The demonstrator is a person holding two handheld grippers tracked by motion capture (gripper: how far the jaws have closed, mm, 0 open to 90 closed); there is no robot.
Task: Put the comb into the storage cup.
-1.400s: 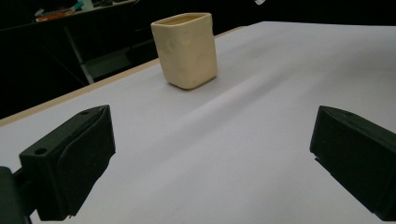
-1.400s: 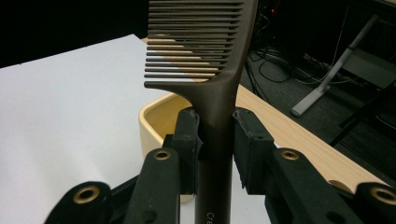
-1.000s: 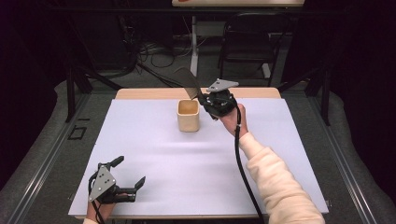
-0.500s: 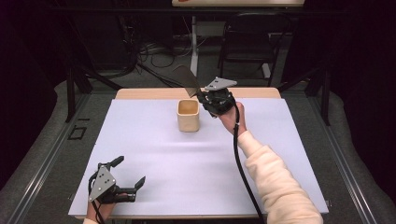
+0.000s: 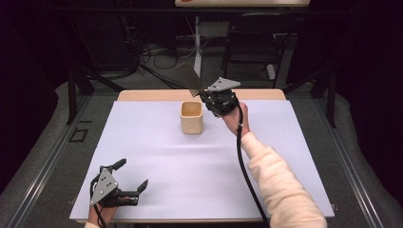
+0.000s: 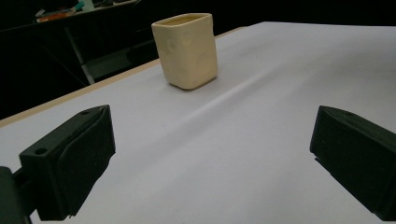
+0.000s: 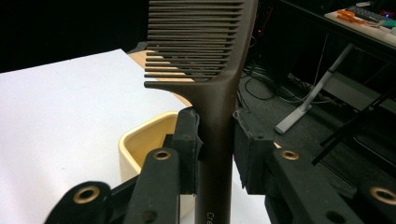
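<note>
Here the right gripper, on an outstretched arm, pinches the handle of a dark brown plastic comb just above the cream square ceramic cup; the letters "Cre" show on the handle. The left gripper rests spread on the white-covered counter.

A white sheet covers the bench, with a strip of bare wood showing along the far edge. A cream square cup stands upright on the far half. Just beside it and raised above its rim, the right gripper pinches a dark comb that slants up and away. At the near left corner, well apart from the cup, the left gripper rests low with its jaws spread and nothing between them
</note>
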